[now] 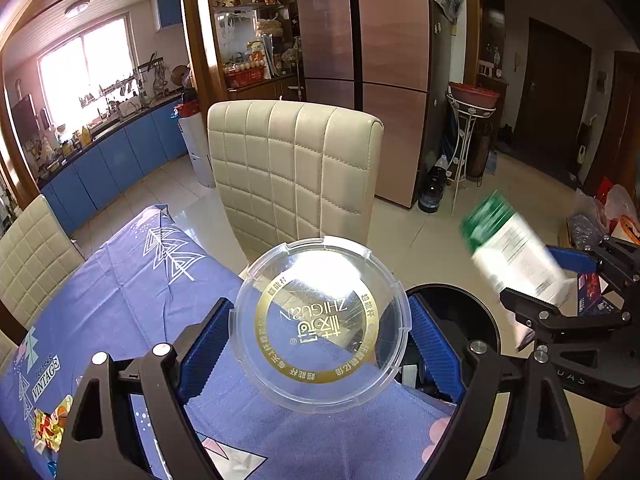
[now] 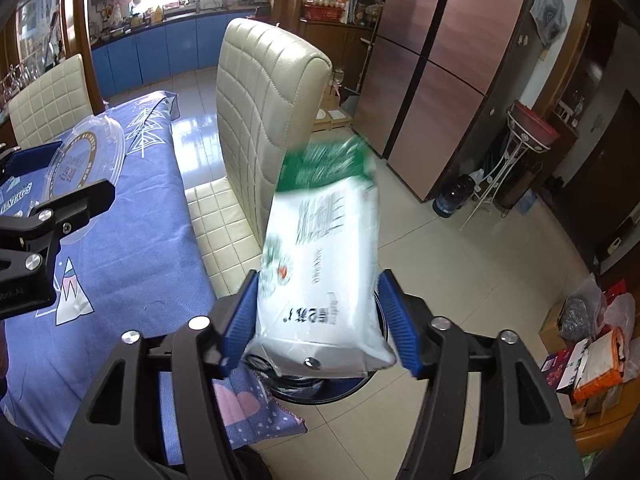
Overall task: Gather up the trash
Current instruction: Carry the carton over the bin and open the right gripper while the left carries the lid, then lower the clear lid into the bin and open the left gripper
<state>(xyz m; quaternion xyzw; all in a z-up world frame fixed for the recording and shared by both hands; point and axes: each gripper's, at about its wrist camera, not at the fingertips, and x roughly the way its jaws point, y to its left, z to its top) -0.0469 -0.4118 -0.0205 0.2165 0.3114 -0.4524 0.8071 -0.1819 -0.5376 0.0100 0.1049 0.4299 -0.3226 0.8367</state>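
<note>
Between right fingers (image 2: 400, 320): blurred packet (image 2: 320, 280)

Left gripper (image 1: 320, 344) held level above the worktop (image 1: 132, 288) edge, blue pads (image 1: 204, 344) spread wide, a clear round lid (image 1: 320, 324) filling the gap between them, touching both. Right gripper (image 2: 320, 316) just beside it, off the worktop's edge and over a black bin (image 2: 320, 388), blue pads (image 2: 400, 320) apart, a blurred white-and-green packet (image 2: 324, 264) between them, contact on the right pad not discernible.
</note>
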